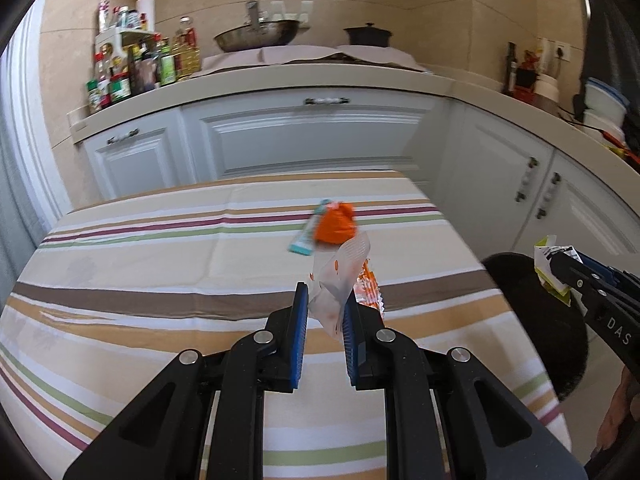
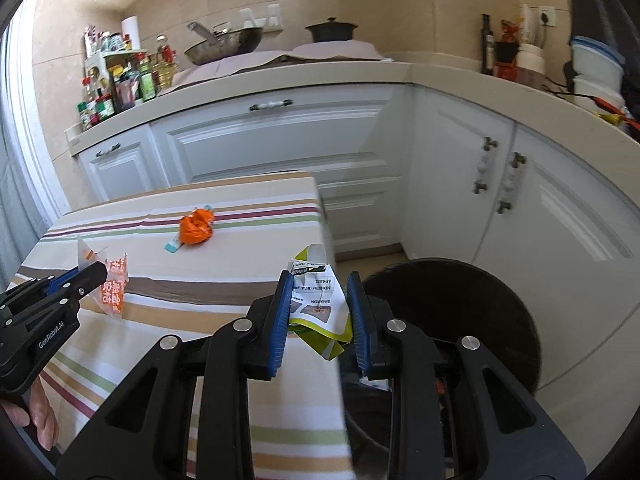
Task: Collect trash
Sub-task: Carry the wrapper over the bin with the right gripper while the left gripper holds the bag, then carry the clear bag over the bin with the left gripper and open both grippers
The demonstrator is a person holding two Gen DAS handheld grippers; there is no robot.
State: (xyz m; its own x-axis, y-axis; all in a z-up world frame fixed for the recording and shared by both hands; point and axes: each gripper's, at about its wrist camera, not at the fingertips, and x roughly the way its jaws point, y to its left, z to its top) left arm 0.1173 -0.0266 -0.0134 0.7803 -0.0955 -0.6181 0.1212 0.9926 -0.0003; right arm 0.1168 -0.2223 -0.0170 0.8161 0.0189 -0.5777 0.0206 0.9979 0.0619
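Trash is being carried to the bin: a clear wrapper with orange print (image 1: 340, 280) is clamped between the pads of the left gripper (image 1: 325, 304) above the striped tablecloth (image 1: 160, 280), and a green-and-white packet (image 2: 320, 304) is pinched in the right gripper (image 2: 320, 300) near the table's edge, just beside the black round bin (image 2: 460, 312). The step in hand appears to be transport; next, each gripper would need to be brought over the bin's mouth and released. Farther off, two pieces are left on the cloth, touching: one crumpled orange wrapper (image 2: 196, 229) and one teal-tipped sachet (image 2: 173, 245). Four pieces are counted in all, with one bin.
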